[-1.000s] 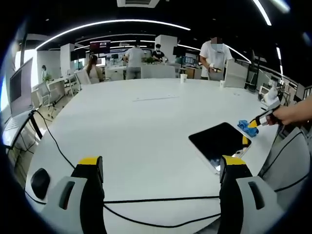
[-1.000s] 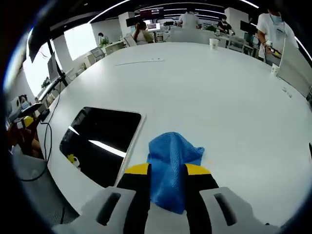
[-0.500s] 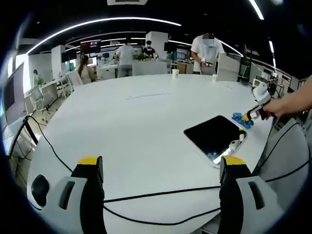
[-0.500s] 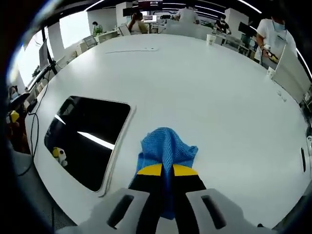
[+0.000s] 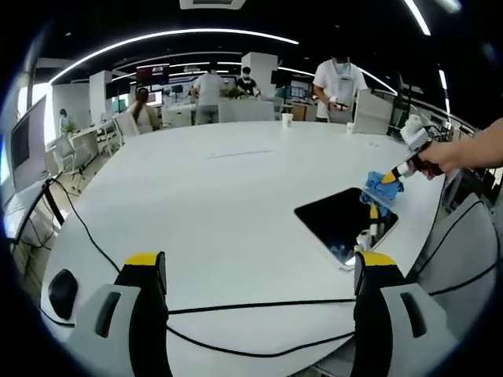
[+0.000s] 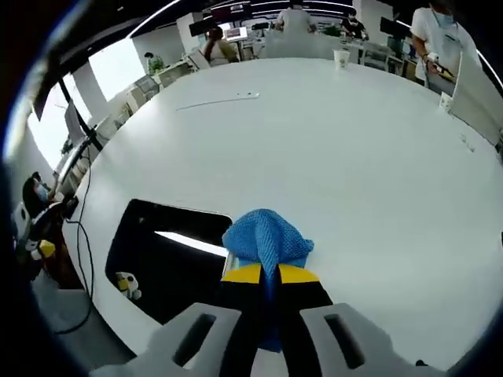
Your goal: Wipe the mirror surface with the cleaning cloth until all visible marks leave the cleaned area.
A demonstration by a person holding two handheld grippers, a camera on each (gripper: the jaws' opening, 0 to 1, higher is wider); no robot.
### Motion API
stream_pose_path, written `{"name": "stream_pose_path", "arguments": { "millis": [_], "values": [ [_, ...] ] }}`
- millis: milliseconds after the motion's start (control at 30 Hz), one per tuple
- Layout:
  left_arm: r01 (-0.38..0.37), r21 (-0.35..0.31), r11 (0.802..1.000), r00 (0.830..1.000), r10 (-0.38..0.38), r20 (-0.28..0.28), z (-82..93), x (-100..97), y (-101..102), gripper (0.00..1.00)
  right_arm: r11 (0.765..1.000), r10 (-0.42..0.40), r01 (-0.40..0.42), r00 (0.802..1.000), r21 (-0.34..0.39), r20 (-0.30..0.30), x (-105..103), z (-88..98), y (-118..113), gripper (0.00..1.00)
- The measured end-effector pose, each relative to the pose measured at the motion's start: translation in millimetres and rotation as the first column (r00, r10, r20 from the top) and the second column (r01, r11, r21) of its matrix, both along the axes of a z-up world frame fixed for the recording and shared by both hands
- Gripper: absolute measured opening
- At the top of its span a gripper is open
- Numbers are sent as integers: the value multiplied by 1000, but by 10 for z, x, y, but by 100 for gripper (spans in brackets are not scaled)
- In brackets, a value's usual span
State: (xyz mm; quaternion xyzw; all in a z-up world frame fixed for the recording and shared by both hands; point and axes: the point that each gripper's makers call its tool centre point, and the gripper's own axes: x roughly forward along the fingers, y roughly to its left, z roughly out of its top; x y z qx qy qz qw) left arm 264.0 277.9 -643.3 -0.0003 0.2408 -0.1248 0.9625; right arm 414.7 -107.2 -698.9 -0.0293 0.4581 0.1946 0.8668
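A dark rectangular mirror (image 5: 339,219) with a pale rim lies flat on the white table (image 5: 220,196), to the right in the left gripper view. My right gripper (image 6: 264,274) is shut on a blue cleaning cloth (image 6: 266,238), which hangs lifted over the mirror's (image 6: 161,255) right edge. In the left gripper view the same cloth (image 5: 379,188) hangs above the mirror's far corner, held by the right gripper in a hand (image 5: 440,158). My left gripper (image 5: 259,271) stands open over the table's near edge, apart from the mirror, with nothing between its fingers.
A black cable (image 5: 236,306) runs along the table's near edge, beside a dark round object (image 5: 63,292) at the left. Paper cups (image 5: 287,120) stand at the far side. Several people are at desks beyond the table. A thin strip (image 6: 216,100) lies on the far table.
The right gripper has raised the cloth off the table and carried it left, over the mirror's edge. The left gripper has stayed open in about the same place.
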Motion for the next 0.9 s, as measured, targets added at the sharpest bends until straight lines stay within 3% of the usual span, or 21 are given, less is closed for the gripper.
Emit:
{"name": "stream_pose_path", "arguments": {
  "millis": [67,133,233,433,733,900],
  "values": [
    [0,-1,1000,1000,0,2,8,-4,10,99,995,-72,72,997,70,-8,92,45,124,1],
    [1,-1,1000,1000,-1,2,11,-4,23,99,991,-66,70,997,116,-37,96,57,246,1],
    [10,-1,1000,1000,-10,3,20,5,34,99,993,-74,76,997,95,-31,187,-5,335,1],
    [26,1,1000,1000,-26,4,19,28,39,99,994,-75,82,994,79,-83,131,-222,517,0],
    [38,-5,999,999,-38,-7,-18,9,26,99,996,-89,91,992,25,-85,81,-403,532,0],
    [44,-12,999,999,-44,-15,-64,-24,15,99,995,-95,96,993,10,-77,116,-400,565,0]
  ]
}}
